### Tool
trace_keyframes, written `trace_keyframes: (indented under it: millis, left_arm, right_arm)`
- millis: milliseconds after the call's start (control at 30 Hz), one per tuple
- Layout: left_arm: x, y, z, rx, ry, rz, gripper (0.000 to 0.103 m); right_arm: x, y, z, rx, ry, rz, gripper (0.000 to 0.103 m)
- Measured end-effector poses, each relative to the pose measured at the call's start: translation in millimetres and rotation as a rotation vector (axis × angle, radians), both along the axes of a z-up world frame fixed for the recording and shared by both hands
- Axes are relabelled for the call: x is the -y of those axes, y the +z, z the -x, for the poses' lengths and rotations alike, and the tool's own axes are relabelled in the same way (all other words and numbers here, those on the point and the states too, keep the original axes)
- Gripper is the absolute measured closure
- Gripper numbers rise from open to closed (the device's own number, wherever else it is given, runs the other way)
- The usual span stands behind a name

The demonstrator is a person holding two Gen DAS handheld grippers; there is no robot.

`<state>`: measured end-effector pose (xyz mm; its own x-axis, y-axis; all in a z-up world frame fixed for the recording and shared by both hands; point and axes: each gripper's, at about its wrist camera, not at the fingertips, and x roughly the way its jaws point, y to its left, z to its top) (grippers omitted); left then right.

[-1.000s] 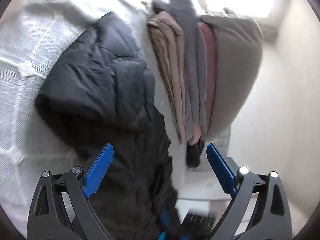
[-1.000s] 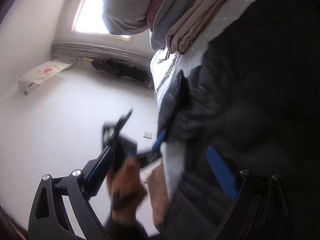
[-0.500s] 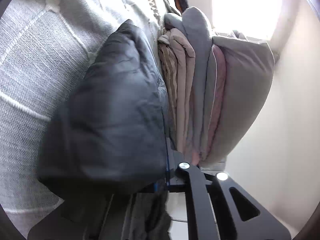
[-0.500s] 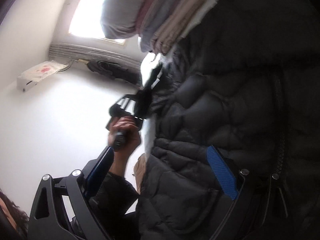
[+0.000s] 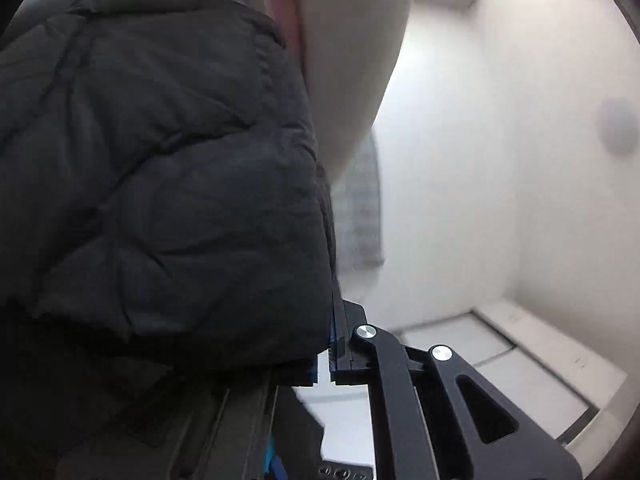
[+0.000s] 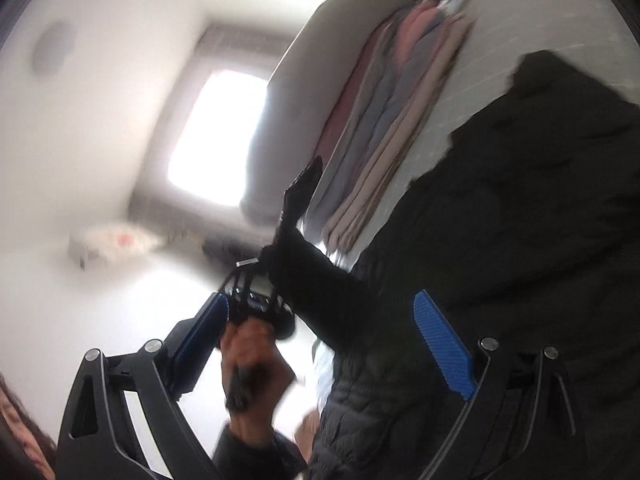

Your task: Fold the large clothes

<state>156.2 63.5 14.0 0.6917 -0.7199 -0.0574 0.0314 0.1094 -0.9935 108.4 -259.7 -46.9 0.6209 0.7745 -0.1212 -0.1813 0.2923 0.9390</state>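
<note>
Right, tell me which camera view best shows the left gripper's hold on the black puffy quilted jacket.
Left wrist view: the left gripper sits shut on the black puffy quilted jacket, its padded edge bulging right at the fingertips. The right wrist view shows it smaller and blurred, held in the person's left hand, jacket fabric rising from it.

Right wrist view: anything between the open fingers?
The person's left hand, left gripper shut on a sleeve of the black jacket.

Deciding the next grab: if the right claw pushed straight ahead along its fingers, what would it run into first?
Probably the black puffer jacket: the sleeve held up by the left claw crosses between the open right claw fingers. The folded clothes pile lies beyond. Blur leaves depth uncertain.
</note>
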Motion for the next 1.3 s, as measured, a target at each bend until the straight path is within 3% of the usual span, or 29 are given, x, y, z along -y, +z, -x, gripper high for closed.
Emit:
trace_keyframes:
  millis: [133, 167, 200, 233, 300, 400, 533, 667, 833, 900, 1000, 1067, 1133, 1233, 1300]
  left_arm:
    - [82, -71, -13, -0.205, -0.12, -0.088, 0.097]
    - [96, -94, -15, -0.285, -0.152, -0.126, 0.09]
    - [108, -121, -16, -0.408, -0.197, -0.17, 0.076]
    - [110, -134, -17, -0.441, -0.201, -0.159, 0.076]
    - [110, -132, -13, -0.396, -0.205, -0.178, 0.075]
    - [108, -117, 0, -0.392, -0.244, -0.175, 0.053]
    - [100, -93, 26, -0.428, -0.295, -0.24, 0.027]
    - [93, -77, 44, -0.408, -0.34, -0.298, 0.027]
    - [44, -5, 67, -0.152, -0.153, -0.51, 0.025]
    - [17, 17, 59, -0.065, -0.024, -0.682, 0.02]
    - [-18, 14, 43, -0.036, 0.121, -0.893, 0.016]
    - [-34, -5, 30, -0.098, 0.108, -0.943, 0.016]
    - [-51, -40, 14, -0.179, 0.066, -1.006, 0.016]
    - [-56, -62, 9, -0.18, 0.035, -1.043, 0.016]
    - [-50, -55, 8, -0.185, 0.046, -1.063, 0.016]
  right_arm:
    - [19, -33, -7, -0.119, -0.067, -0.06, 0.012]
    - [20, -41, -9, -0.151, -0.066, -0.069, 0.012]
    - [19, -44, -10, -0.163, -0.061, -0.074, 0.012]
    - [18, -46, -11, -0.169, -0.056, -0.078, 0.012]
    - [15, -46, -12, -0.168, -0.045, -0.08, 0.012]
    - [14, -40, -12, -0.146, -0.053, -0.065, 0.012]
    - [6, -21, -16, -0.105, -0.062, -0.02, 0.012]
    - [-20, 3, -34, -0.059, -0.006, 0.022, 0.012]
    - [-68, 13, -96, -0.045, 0.125, 0.122, 0.012]
    - [-82, 4, -114, -0.07, 0.144, 0.174, 0.012]
    - [-93, -26, -141, -0.151, 0.142, 0.285, 0.012]
    - [-96, -62, -154, -0.27, 0.154, 0.355, 0.012]
    - [-99, -86, -158, -0.281, 0.172, 0.392, 0.014]
    - [-105, -79, -159, -0.289, 0.195, 0.438, 0.014]
    - [-97, -49, -149, -0.206, 0.132, 0.464, 0.014]
